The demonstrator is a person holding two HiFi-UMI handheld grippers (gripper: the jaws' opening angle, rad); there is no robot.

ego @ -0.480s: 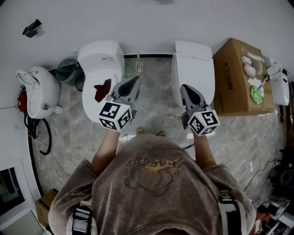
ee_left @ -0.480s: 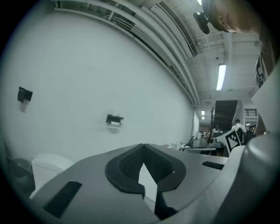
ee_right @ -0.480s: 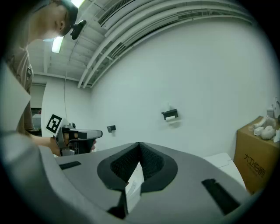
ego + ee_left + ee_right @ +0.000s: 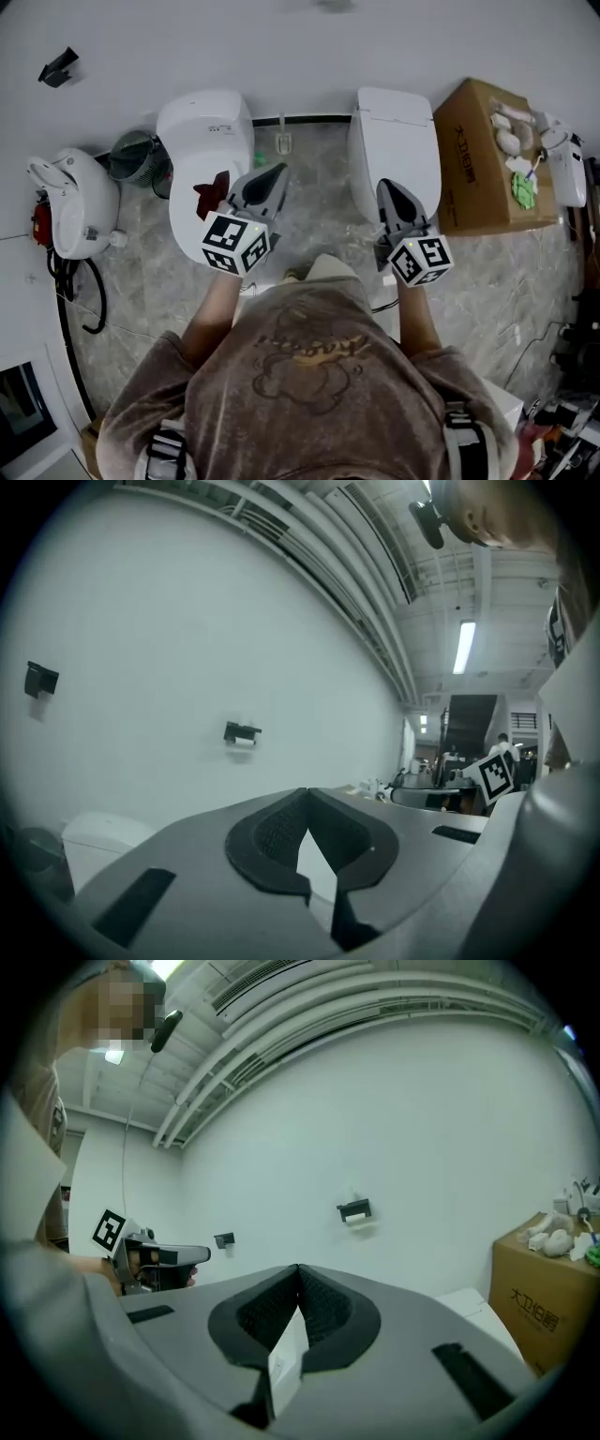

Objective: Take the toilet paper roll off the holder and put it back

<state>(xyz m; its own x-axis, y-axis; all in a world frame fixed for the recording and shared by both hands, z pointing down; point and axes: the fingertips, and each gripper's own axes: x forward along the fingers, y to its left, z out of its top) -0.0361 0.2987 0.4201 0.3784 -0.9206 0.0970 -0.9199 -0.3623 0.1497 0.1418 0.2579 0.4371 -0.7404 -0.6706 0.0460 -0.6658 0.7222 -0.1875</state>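
**Desk:** Where is the toilet paper roll [image 4: 357, 1219] in this frame?

**Photographer:** It hangs on its holder [image 4: 353, 1207], a black bracket fixed to the white wall. The person faces the holder from well apart, both tools level and aimed toward it. The left tool [image 4: 307, 797] and the right tool [image 4: 298, 1271] each have their jaws together, with nothing gripped.

**Desk:** So what could go wrong from here?

**Photographer:** Several things, as I judge it.
- Jaws brought in closed would only bump the roll and set it spinning. They must part before they reach the holder.
- A second black bracket [image 4: 41, 679] sits on the wall well to the left of the holder, and the left tool could drift toward that one by mistake.
- Two toilets [image 4: 394, 141] stand below the holder, one to either side, so the person has to lean in between them.
- A roll that slips during the pull probably lands on a toilet or on the floor [image 4: 309, 187].
- A hard squeeze would crush the soft paper, while a light one may let it slide.

How the roll is kept on the holder is too small to tell.
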